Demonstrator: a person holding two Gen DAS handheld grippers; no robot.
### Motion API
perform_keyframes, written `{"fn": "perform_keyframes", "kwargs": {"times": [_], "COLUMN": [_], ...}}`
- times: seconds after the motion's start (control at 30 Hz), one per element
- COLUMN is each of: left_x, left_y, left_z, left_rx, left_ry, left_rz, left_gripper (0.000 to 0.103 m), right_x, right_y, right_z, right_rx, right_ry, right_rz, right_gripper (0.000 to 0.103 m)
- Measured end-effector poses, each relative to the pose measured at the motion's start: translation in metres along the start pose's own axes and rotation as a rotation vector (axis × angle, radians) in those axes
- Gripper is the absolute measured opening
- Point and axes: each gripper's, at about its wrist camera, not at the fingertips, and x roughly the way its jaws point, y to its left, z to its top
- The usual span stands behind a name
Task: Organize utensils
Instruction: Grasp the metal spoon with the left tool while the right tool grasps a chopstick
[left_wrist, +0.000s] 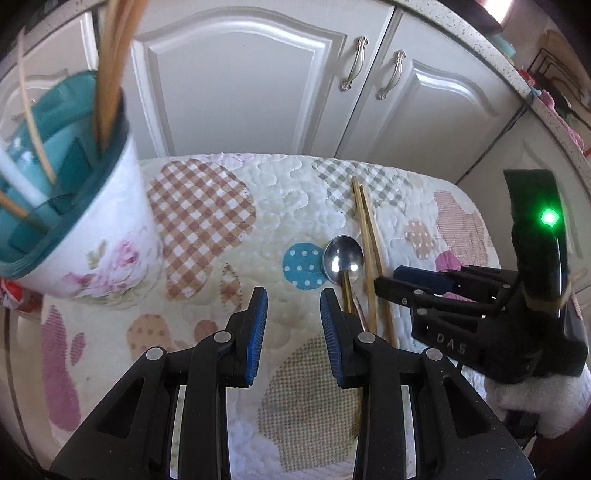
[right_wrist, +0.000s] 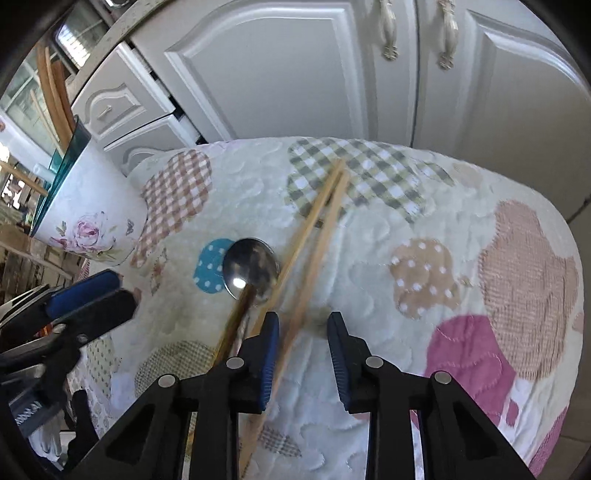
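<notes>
Center frame, 2 chopsticks between your open right gripper: light, stiff, slippery; pinch mid-shaft. Left gripper open, empty.

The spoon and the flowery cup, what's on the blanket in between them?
Only bare quilt: a blue dotted patch beside the spoon, then a brown checked patch toward the flowery cup. No utensil lies there. Both wrist views show it.

The only readable lettering was "DAS", raised on the black body of the right gripper.
</notes>
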Motion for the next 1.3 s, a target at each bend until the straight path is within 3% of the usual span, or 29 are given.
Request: {"fn": "perform_keyframes", "kwargs": {"times": [0.2,0.57,0.83,1.0,1.07,1.3], "left_x": [0.021,0.064,0.072,0.051,0.039,-0.003], "left_y": [-0.009,-0.022,-0.035,-0.03,-0.028,-0.02], "left_z": [0.014,0.032,0.042,0.042,0.042,0.043], "left_rx": [0.048,0.146,0.192,0.188,0.187,0.194], "left_ry": [0.008,0.079,0.081,0.048,0.026,-0.054], "left_rz": [-0.031,-0.082,-0.104,-0.084,-0.073,-0.063], "left_gripper": [0.029,0.027,0.009,0.001,0.0,0.0], "right_x": [-0.006,-0.021,-0.003,0.01,0.013,-0.007], "right_y": [-0.019,-0.053,-0.045,-0.039,-0.041,-0.045], "right_z": [-0.006,-0.004,0.029,0.045,0.051,0.049], "right_rx": [0.031,0.109,0.038,0.009,0.016,0.035], "right_ry": [0.015,-0.013,0.018,0.015,0.003,-0.008], "right_rz": [-0.069,0.041,0.011,0.015,0.023,0.063], "right_gripper": [0.019,0.019,0.019,0.019,0.006,0.005]}}
